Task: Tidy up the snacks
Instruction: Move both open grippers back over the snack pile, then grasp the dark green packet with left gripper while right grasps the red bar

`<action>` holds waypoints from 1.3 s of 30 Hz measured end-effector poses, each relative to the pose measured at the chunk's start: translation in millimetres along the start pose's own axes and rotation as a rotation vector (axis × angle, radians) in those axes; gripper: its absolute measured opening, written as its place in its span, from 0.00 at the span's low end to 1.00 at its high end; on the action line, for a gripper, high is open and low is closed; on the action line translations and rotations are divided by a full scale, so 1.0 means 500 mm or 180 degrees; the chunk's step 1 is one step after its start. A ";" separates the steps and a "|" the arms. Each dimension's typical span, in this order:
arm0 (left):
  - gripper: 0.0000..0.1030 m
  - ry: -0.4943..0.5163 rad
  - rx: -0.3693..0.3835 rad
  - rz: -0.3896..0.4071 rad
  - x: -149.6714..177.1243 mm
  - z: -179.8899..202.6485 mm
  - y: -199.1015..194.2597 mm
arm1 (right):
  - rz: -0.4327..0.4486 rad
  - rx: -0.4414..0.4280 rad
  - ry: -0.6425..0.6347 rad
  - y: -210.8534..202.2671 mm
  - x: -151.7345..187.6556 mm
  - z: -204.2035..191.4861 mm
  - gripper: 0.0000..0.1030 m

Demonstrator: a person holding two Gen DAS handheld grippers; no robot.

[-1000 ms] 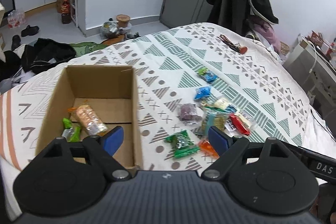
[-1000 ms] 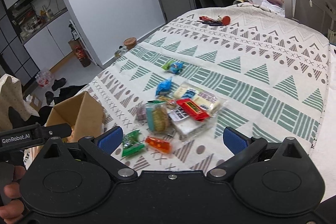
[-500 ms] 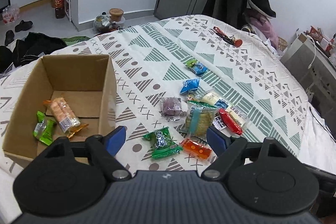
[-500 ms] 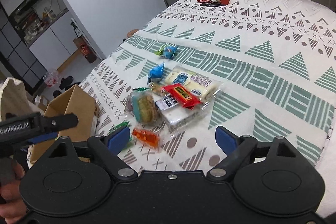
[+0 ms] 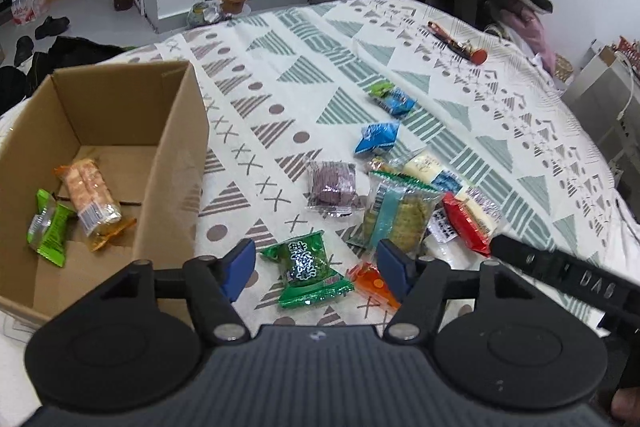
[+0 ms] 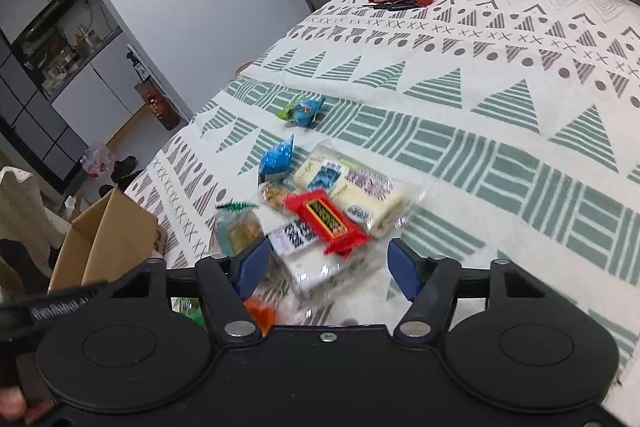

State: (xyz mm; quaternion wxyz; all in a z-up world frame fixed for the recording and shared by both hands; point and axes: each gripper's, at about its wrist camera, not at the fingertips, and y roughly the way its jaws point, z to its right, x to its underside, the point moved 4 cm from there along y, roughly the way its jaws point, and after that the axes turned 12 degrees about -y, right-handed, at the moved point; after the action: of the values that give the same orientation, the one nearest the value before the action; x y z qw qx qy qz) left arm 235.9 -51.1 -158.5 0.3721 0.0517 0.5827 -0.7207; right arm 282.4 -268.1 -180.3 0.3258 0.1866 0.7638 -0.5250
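- Left gripper (image 5: 316, 265): jaws wide apart and empty. The green snack packet (image 5: 307, 269) lies on the bedspread (image 5: 460, 107) directly between the 2 blue pads, just ahead of them.
- Key relation: the green snack packet's long axis runs roughly near-to-far, along the line of the fingers, so the pads would close across its short side. Judgement: the left gripper is the nearer one to this packet and appears set to take it.
- Right gripper (image 6: 328, 267): jaws wide apart and empty, low over the pile. The red packet (image 6: 326, 221) and the clear-wrapped white packets (image 6: 352, 191) lie just ahead of the pads. This view is motion-blurred, so contact cannot be determined.
- Orange packet (image 5: 372, 281): just right of the green snack packet, partly hidden by the left gripper's right pad.
- Outward, far of the jaws: 1 purple packet (image 5: 334, 185), 1 cracker pack with a blue stripe (image 5: 396, 215), then 1 blue packet (image 5: 378, 137) and 1 blue-and-green packet (image 5: 394, 99) further away.
- Cardboard box (image 5: 176, 155): open, at the left, near the green snack packet. It holds 2 items: 1 orange cracker pack (image 5: 90, 197) and 1 light-green packet (image 5: 50, 227).
- Count on the bedspread: at least 8 loose snacks; the pile overlaps, so the exact total cannot be told.
- Judgement: sorting is at an early stage, with most snacks outside the box.
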 end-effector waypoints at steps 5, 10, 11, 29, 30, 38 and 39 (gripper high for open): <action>0.57 -0.0018 -0.0078 -0.0085 0.003 0.001 0.040 | 0.0013 -0.0049 -0.0024 0.032 -0.019 0.008 0.56; 0.52 -0.0035 -0.0125 -0.0161 0.009 0.001 0.071 | -0.0012 -0.0083 -0.0034 0.057 -0.025 0.016 0.51; 0.52 -0.0037 -0.0140 -0.0180 0.010 0.000 0.078 | -0.0024 -0.0089 -0.0043 0.062 -0.025 0.016 0.50; 0.33 0.0045 -0.0150 -0.0267 0.030 -0.021 0.114 | -0.0259 -0.0091 -0.0107 0.094 -0.005 0.019 0.24; 0.32 0.0050 -0.0135 -0.0267 0.030 -0.021 0.112 | -0.0254 -0.0079 -0.0110 0.090 -0.005 0.017 0.24; 0.31 0.0045 0.0028 -0.0189 0.030 -0.022 0.071 | -0.0216 -0.0054 0.0026 0.051 0.002 0.016 0.23; 0.31 0.0046 0.0047 -0.0175 0.029 -0.022 0.065 | -0.0212 -0.0039 0.0041 0.046 0.002 0.015 0.23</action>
State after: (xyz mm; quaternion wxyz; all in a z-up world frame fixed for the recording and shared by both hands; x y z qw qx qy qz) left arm 241.1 -49.8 -195.1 0.3476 0.0436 0.5812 -0.7345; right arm 298.3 -266.5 -198.5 0.3043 0.1624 0.7749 -0.5297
